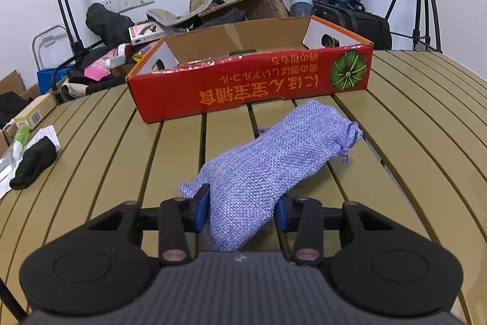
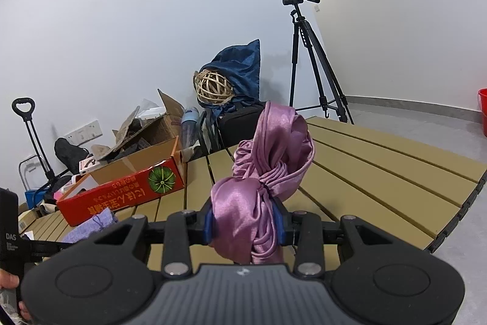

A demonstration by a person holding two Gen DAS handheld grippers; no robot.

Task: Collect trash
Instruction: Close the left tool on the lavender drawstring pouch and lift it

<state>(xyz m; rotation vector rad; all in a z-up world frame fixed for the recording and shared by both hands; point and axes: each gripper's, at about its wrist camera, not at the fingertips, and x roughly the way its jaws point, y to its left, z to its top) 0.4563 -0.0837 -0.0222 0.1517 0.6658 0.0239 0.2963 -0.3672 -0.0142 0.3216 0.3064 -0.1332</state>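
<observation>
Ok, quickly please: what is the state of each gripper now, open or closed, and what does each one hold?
Left gripper: closed on the lilac burlap pouch, which lies on the slatted table.
Right gripper: closed on the knotted purple satin cloth.

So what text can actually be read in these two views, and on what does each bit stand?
"DAS": white letters on the black device at the left edge of the right wrist view; the smaller lines beneath are too small to read.
Orange Japanese print on the red box: upside down, not reliably readable.
Barcode on the yellow carton: too small.
</observation>
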